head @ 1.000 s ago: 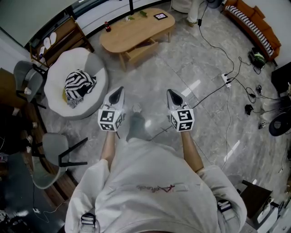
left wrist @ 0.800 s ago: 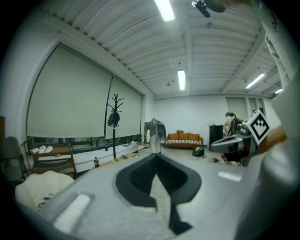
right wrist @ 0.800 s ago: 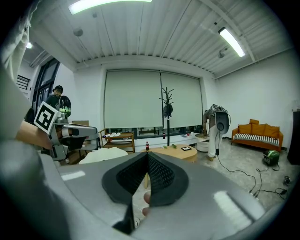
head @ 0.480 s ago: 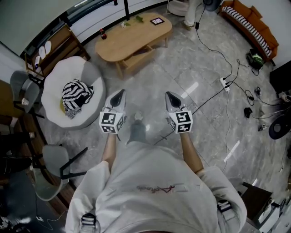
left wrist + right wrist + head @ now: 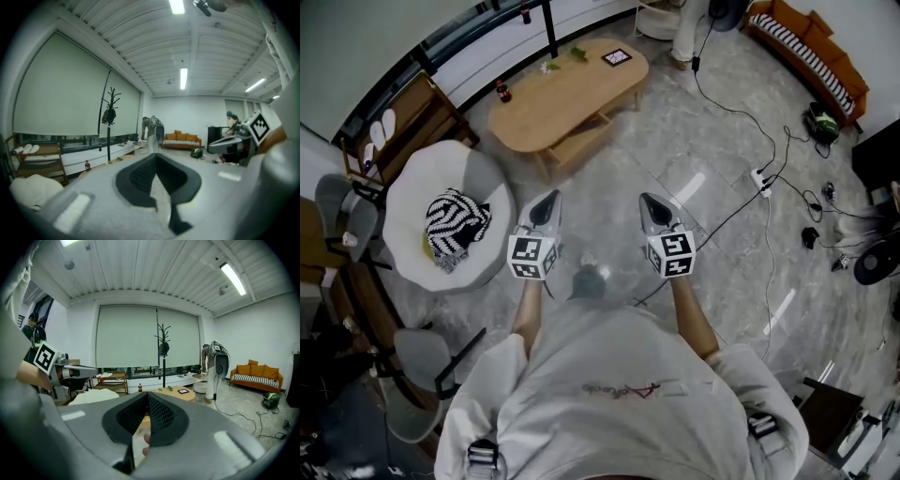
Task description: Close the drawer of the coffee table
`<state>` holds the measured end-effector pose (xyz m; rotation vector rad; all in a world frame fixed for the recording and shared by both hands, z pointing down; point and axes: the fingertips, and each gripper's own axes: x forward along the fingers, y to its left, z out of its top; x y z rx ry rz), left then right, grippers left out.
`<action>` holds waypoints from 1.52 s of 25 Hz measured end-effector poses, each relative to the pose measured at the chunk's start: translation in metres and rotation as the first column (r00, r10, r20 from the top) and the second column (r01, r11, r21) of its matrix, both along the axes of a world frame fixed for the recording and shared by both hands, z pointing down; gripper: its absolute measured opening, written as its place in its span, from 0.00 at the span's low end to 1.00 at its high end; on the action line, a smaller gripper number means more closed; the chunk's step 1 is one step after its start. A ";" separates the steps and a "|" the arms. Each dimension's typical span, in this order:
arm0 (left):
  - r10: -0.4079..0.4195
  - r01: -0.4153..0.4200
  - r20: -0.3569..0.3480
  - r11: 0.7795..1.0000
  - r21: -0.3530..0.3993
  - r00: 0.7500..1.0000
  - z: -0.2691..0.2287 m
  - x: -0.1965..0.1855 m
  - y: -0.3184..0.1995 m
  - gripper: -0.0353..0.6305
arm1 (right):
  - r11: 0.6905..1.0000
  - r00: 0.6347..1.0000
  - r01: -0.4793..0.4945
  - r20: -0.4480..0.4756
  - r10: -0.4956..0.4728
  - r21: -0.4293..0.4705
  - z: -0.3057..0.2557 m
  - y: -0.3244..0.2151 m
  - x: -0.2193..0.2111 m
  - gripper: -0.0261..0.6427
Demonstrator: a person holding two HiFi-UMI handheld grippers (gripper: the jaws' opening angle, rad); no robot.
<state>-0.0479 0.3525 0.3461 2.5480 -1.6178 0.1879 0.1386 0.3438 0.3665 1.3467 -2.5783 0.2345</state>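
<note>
Head view shows the coffee table at upper centre, its drawer jutting out underneath. The left gripper and right gripper, mid-frame, are closed on nothing and well apart from it, likely ready to push.

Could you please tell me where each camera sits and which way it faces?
Head view: on the person's head, looking steeply down at the floor and coffee table ahead; shows shirt, forearms, left gripper and right gripper.
Left gripper view: rides the left gripper, facing along its shut jaws toward the coat stand and sofa; right gripper at right.
Right gripper view: rides the right gripper, facing along its shut jaws toward the coffee table; left gripper at left.
Shared: both gripper views show coat stand and sofa.
</note>
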 end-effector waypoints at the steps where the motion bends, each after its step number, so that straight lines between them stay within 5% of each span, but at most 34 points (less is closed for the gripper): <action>1: 0.005 -0.005 -0.001 1.000 -0.002 1.000 -0.001 -0.003 -0.012 0.05 | 1.000 1.000 -0.002 0.000 0.002 0.001 -0.002 -0.012 -0.003 0.05; 22: 0.045 -0.046 -0.003 0.998 -0.032 0.999 0.004 -0.075 -0.226 0.05 | 1.000 1.000 -0.022 -0.020 0.022 -0.013 -0.007 -0.224 -0.084 0.05; 38: 0.074 -0.074 -0.017 0.997 -0.030 0.997 0.012 -0.087 -0.248 0.05 | 0.999 0.999 -0.038 -0.039 0.037 -0.031 0.008 -0.239 -0.098 0.05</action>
